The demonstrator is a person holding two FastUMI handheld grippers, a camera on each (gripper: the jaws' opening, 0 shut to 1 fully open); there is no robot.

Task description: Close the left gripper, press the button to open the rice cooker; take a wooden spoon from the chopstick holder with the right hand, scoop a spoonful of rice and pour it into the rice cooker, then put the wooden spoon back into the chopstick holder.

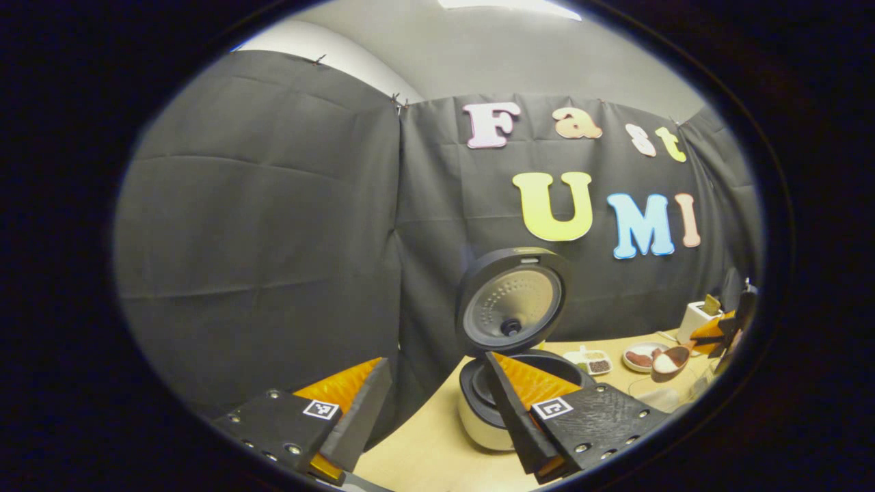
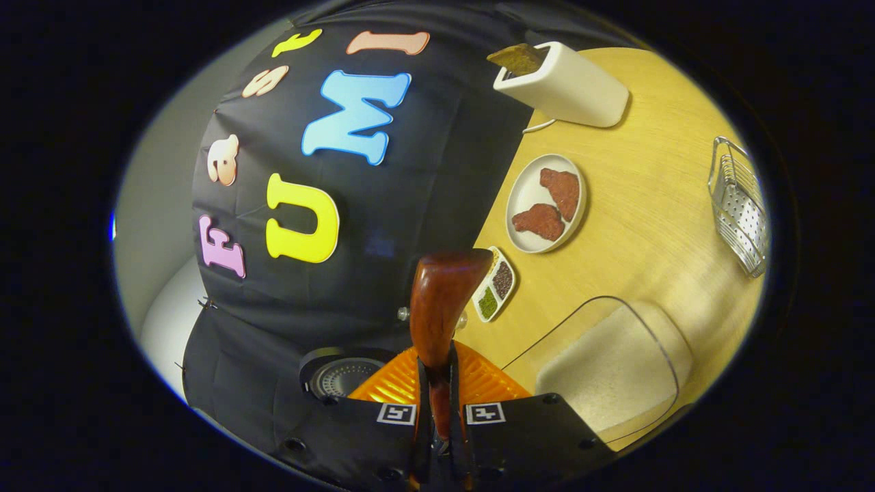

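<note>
While the left gripper (image 1: 431,424) holds its jaws apart with nothing between them, the right gripper (image 2: 441,403) has its jaws pressed together on the handle of the wooden spoon (image 2: 441,307), whose bowl rises straight ahead of the jaws in the right gripper view. Seen from the left gripper view, the same spoon (image 1: 670,359) carries a heap of white rice and hovers above the tabletop (image 1: 437,451) to the right of the rice cooker (image 1: 509,383), near a plate. The rice cooker stands just beyond the left jaws, its right-hand jaw overlapping the pot's rim; the lid (image 1: 511,301) is raised upright, showing its dotted inner face.

In the right gripper view the cooker lid (image 2: 338,376) peeks out beside the jaws, partly hidden by them. A clear container of rice (image 2: 608,376) lies close to the right of the jaws. Farther out sit a small divided dish (image 2: 497,287) with dark and green contents, touching the spoon's outline in the picture, then a white plate (image 2: 526,198) bearing two reddish-brown pieces. Beyond these stands the white chopstick holder (image 2: 567,85) with a flat brown piece projecting from its mouth. A wire rack (image 2: 742,205) stands well apart at the tabletop's edge.
</note>
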